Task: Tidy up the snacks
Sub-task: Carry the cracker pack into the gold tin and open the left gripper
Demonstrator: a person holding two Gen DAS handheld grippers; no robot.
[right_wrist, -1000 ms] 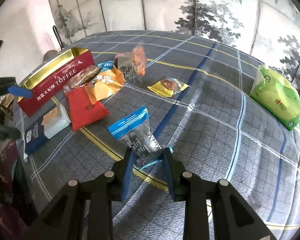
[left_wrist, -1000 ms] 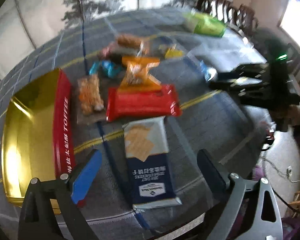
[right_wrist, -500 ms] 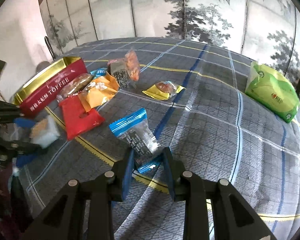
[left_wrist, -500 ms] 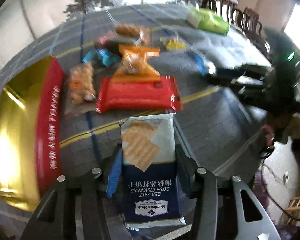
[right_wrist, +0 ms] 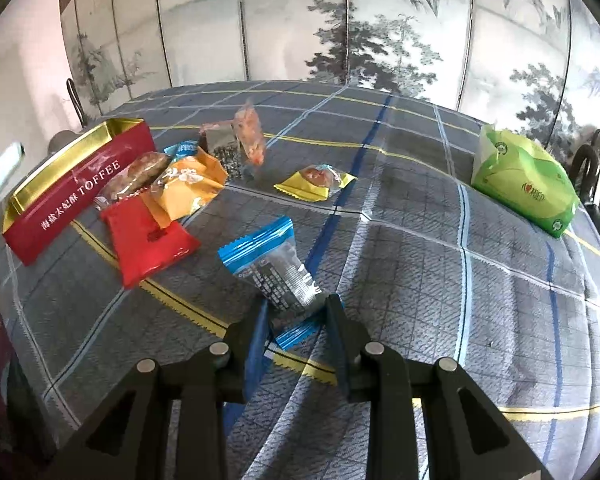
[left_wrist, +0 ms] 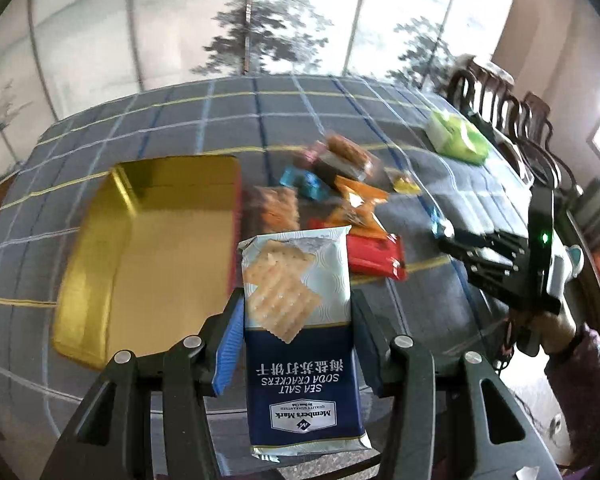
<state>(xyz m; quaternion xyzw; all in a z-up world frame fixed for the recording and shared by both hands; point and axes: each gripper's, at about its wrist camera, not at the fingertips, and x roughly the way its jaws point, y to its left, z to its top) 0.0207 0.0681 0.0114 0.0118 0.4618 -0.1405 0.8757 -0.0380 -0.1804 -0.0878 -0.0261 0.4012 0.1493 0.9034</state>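
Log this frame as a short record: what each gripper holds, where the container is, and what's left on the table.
left gripper: shut on the soda cracker pack, lifted off the cloth
right gripper: shut on the blue-ended snack packet
container: open toffee tin, gold inside, no snack visible in it
loose snacks: red packet, orange packet, yellow-wrapped sweet, others behind
other: green tissue pack at the far side
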